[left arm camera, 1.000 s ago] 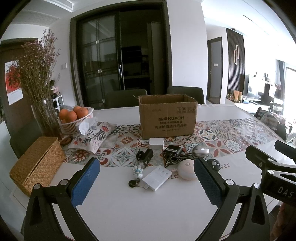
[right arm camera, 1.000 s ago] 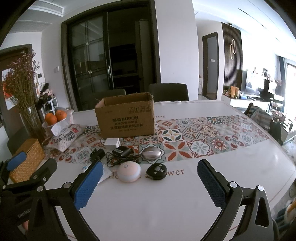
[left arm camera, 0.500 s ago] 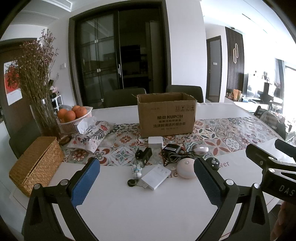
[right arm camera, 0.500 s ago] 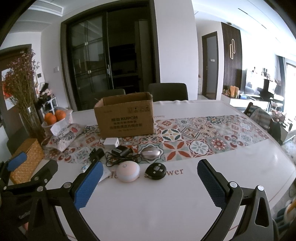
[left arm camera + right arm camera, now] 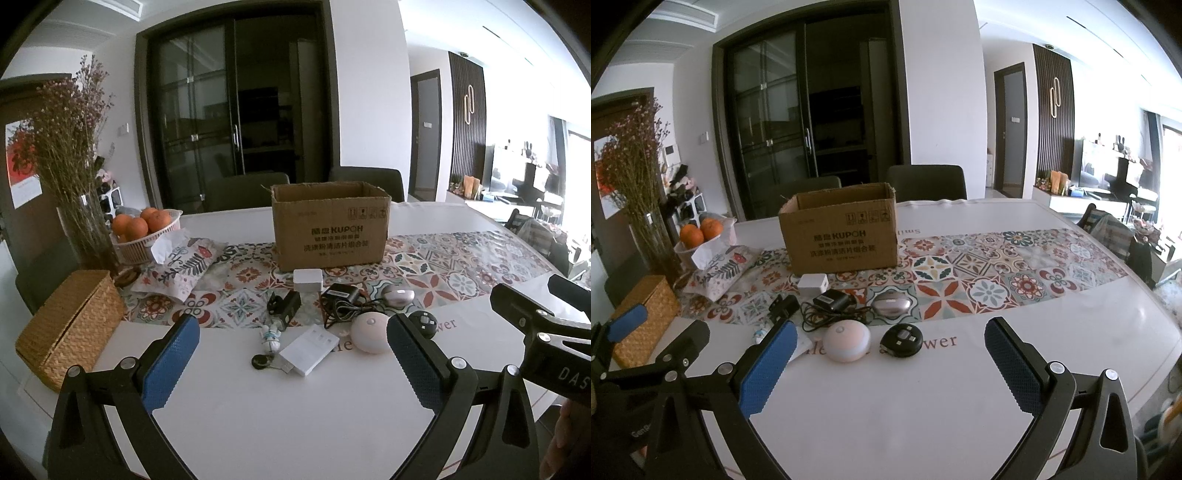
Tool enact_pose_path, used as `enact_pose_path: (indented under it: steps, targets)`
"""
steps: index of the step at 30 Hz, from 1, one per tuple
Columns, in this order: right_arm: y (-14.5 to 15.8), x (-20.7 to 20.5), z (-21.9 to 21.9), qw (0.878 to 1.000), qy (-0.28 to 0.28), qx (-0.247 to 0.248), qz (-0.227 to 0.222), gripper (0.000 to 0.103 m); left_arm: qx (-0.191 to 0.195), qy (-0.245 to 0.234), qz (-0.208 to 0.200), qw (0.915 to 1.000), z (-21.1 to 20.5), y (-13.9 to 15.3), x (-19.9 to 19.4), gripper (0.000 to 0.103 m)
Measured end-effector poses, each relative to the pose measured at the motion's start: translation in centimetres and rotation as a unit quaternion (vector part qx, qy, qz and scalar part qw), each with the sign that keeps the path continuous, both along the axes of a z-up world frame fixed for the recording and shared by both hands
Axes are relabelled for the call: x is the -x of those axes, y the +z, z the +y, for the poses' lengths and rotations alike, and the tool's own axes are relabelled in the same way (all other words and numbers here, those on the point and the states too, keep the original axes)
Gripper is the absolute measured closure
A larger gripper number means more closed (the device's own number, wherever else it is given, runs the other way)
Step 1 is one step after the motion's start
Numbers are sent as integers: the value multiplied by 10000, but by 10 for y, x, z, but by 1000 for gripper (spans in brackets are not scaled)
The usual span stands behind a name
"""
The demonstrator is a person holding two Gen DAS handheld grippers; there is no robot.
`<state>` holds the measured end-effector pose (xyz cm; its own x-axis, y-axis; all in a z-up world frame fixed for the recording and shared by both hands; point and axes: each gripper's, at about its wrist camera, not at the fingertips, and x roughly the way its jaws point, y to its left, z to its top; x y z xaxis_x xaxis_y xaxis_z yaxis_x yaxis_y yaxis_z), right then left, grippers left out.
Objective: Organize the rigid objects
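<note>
An open cardboard box (image 5: 330,229) (image 5: 840,230) stands on the patterned table runner. In front of it lie small items: a white cube charger (image 5: 307,280), a black adapter with cable (image 5: 341,297), a silver mouse (image 5: 398,296), a pink round device (image 5: 369,332) (image 5: 846,341), a black round device (image 5: 901,339), a white flat box (image 5: 309,349) and a small figurine keychain (image 5: 271,338). My left gripper (image 5: 291,365) is open and empty, above the table short of the items. My right gripper (image 5: 890,369) is open and empty, just short of the round devices.
A wicker box (image 5: 70,325) sits at the left table edge. A basket of oranges (image 5: 142,230), a tissue pouch (image 5: 177,266) and a vase of dried flowers (image 5: 85,229) stand behind it. Dark chairs (image 5: 365,182) stand beyond the table.
Both grippers have drifted slightly; the items and box sit a little higher in the left view. Nothing was grasped or moved.
</note>
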<state>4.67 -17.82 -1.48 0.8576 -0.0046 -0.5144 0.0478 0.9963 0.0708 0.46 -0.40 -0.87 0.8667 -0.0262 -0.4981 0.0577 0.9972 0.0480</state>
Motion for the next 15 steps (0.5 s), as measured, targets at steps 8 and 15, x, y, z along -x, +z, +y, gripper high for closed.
enact_pose_path:
  steps: [8,15]
  targets:
    - [0,0,0,10000,-1,0,3,0,3,-1,3,10000,0,0,0,0]
    - [0,0,0,10000,-2,-4,6,0,1,-3,15,10000,-1,0,1,0]
